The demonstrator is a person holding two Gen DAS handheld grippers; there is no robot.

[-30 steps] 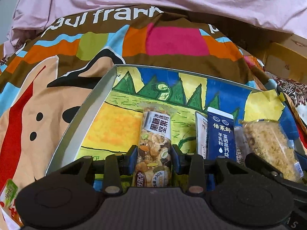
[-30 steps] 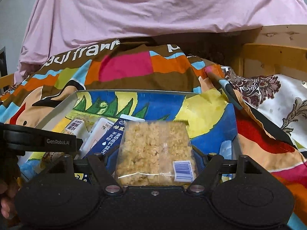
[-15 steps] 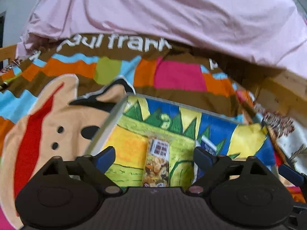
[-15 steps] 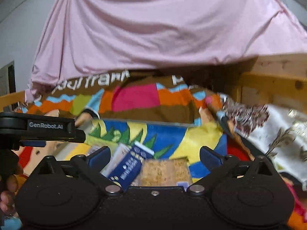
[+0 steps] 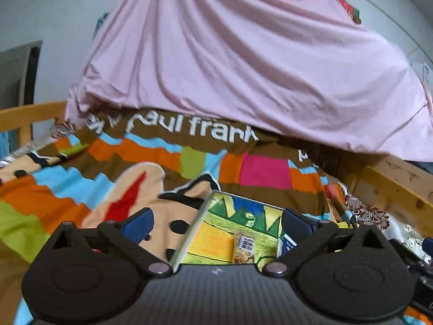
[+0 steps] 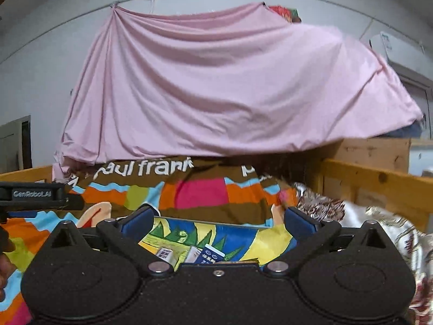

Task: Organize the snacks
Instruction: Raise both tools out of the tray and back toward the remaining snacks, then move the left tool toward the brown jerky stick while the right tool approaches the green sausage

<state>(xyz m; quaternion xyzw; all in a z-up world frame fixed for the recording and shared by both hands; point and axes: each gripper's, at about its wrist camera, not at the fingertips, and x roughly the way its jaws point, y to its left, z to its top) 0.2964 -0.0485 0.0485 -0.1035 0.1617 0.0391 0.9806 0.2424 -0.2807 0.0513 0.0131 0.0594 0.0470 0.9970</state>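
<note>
A tray with a bright cartoon landscape on its floor lies on the blanket. In it lie a clear nut-mix packet and a dark blue sachet. My left gripper hangs above and behind the tray, its jaws opening wide with nothing between them. In the right wrist view the tray shows the nut-mix packet, a white sachet and the blue sachet. My right gripper is open and empty above them. Its body hides the near part of the tray.
A striped cartoon blanket covers the bed. A pink sheet hangs behind it. A wooden bed rail and a floral cloth lie to the right. The left gripper's body and a person's hand are at the left.
Both grippers let go of their packets, the nut mix on the left and the puffed-rice bar on the right. Both opened wide, then rose and drew back from the tray.
</note>
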